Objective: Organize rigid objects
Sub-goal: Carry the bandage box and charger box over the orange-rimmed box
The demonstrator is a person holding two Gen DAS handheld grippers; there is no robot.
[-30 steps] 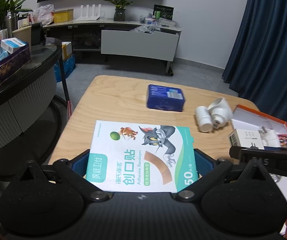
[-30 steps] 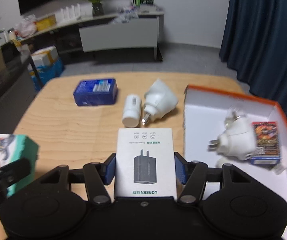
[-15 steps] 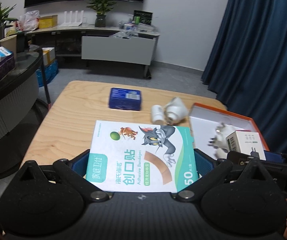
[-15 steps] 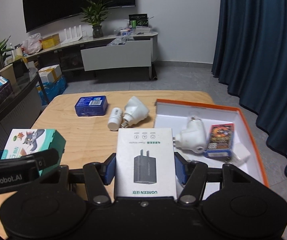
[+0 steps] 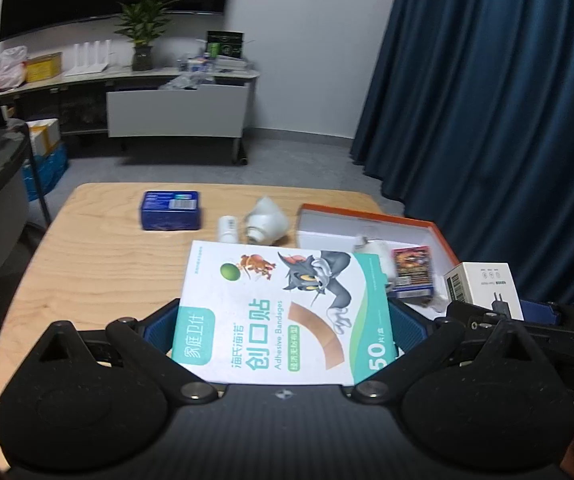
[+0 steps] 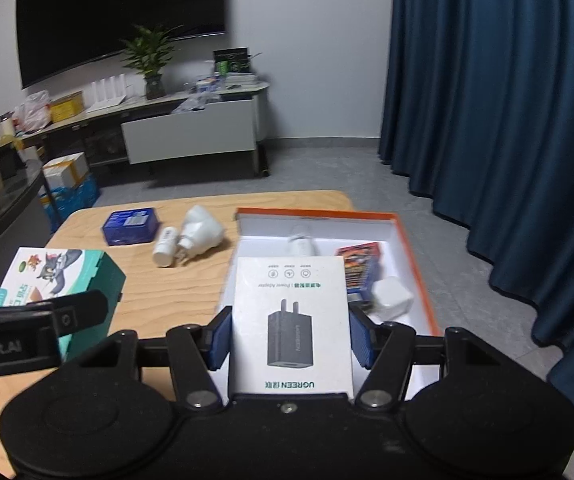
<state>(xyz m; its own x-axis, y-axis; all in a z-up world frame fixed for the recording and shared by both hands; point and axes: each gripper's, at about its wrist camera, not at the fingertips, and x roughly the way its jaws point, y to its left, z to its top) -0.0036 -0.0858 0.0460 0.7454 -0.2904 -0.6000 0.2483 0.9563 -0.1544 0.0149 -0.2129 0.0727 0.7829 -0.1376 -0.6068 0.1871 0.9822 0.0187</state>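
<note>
Bandages first: the left tool (image 5: 283, 316) is pinching the adhesive bandage box (image 5: 287, 312) by its two sides, blue pads pressed in, and is carrying it above the wooden table (image 5: 99, 272), just left of the orange-rimmed tray (image 6: 411, 240). Left of the tray, on the table, the blue tin (image 6: 129, 226), the small white bottle (image 6: 165, 247) and the white plug adapter (image 6: 201, 232) are lying loose, the bottle and adapter touching or nearly so. Over the tray's near left corner the right tool (image 6: 290, 336) is clamping the white charger box (image 6: 291, 320) the same way, by its long edges. Inside the tray another white adapter (image 6: 301, 242), a colourful card pack (image 6: 361, 266) and a small white cube (image 6: 391, 300) are already sitting.

Trouble, as I see it, is coming from crowding. Both tools are hanging close beside each other, so they could knock together near the tray. The free floor of the tray looks tight; a box set down carelessly could land on the cube or tip over the rim. The bandage box is wide and held only at its near end, so it could swing or slip.
</note>
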